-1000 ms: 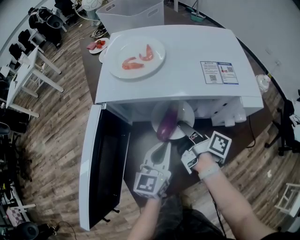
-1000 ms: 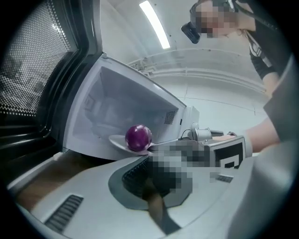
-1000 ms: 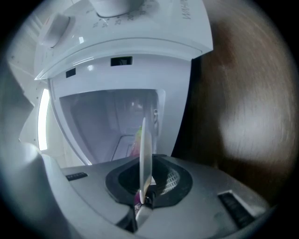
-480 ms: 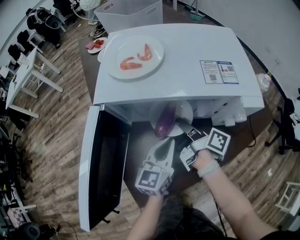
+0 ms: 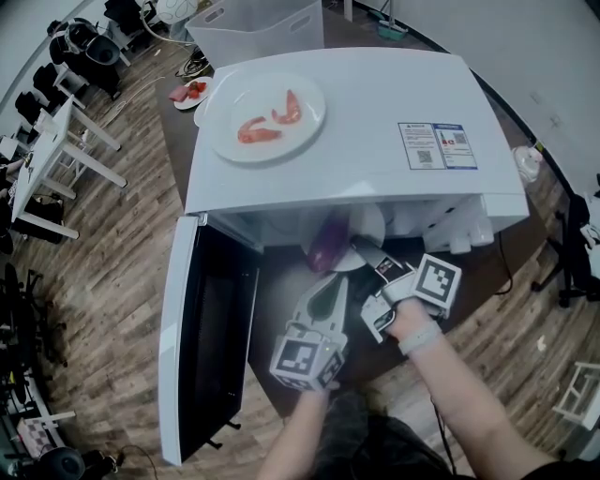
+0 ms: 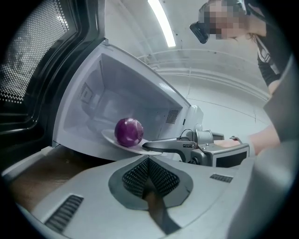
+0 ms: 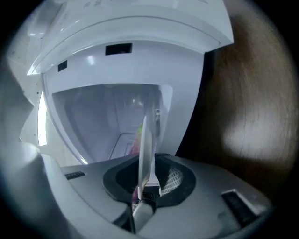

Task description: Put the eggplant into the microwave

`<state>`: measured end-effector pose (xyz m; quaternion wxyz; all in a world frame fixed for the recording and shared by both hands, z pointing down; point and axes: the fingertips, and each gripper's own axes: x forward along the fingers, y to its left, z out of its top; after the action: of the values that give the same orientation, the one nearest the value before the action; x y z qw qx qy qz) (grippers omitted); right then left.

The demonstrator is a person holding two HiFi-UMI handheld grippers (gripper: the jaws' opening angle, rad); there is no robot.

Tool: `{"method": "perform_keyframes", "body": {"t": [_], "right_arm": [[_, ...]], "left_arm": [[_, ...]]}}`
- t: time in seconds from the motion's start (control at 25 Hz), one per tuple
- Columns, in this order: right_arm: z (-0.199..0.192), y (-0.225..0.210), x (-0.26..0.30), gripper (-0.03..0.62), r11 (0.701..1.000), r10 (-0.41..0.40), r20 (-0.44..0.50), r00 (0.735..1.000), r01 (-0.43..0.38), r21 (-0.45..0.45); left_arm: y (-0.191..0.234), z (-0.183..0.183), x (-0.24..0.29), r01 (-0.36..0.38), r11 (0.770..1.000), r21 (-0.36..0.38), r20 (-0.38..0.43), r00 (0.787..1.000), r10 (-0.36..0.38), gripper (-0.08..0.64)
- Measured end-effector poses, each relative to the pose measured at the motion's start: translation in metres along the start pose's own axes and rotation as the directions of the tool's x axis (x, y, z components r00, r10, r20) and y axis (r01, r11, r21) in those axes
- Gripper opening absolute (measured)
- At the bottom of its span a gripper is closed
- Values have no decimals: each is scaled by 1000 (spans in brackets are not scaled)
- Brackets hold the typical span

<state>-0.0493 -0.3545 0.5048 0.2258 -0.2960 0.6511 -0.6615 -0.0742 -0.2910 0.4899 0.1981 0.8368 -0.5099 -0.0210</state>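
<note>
Right hand-held gripper, jaws just eased apart around the round white plate's rim, leaves the purple eggplant inside the white microwave. I'd withdraw level, without nudging it. Left hand-held gripper is closed, empty.

One white microwave. One purple eggplant. Three plates: one big plate with two pink shrimp, one plate under the eggplant, one small plate. One white bin.
</note>
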Motion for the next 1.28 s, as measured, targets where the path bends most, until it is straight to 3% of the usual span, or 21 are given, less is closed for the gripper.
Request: {"method": "perform_keyframes", "body": {"t": [0.24,0.32,0.52,0.6,0.84,0.92,1.0,1.08,1.16,1.2,1.28], "right_arm": [[-1,3,-4,65,999,14,-18,1000,-15,-36],[-3,8,-6,117,997,29,-33,999,-31,-66],[-5,16,-13,117,991,43,-70,997,-51,-120],[-12,16,-17,173,985,39,-113,993,-57,-163],[-23,5,-29,173,935,-58,-189,980,-12,-354],[-24,-1,-33,142,895,-114,-197,974,14,-446],[-27,-3,-34,103,836,-155,-215,964,12,-549],[-32,-1,-34,80,745,-208,-231,951,1,-667],[-36,3,-33,3,626,-261,-227,938,-14,-780],[-37,5,-32,3,571,-282,-222,933,-23,-821],[-38,8,-29,3,495,-307,-209,928,-31,-869]], "left_arm": [[2,0,2,-5,1000,-10,6,1000,5,9],[2,-1,3,-1,1000,-13,8,1000,1,9],[6,0,4,-21,999,-26,1,1000,21,9],[9,-2,4,-29,999,-37,-3,1000,29,9],[13,1,7,-41,998,-57,-6,999,40,9],[13,1,7,-44,997,-59,-5,999,44,9],[14,1,8,-46,997,-60,-5,999,45,9],[14,1,9,-47,997,-60,-6,999,46,9],[15,2,10,-48,997,-58,-8,999,48,9],[15,2,11,-49,997,-55,-8,999,49,9],[15,3,13,-48,998,-52,-9,999,48,9]]}}
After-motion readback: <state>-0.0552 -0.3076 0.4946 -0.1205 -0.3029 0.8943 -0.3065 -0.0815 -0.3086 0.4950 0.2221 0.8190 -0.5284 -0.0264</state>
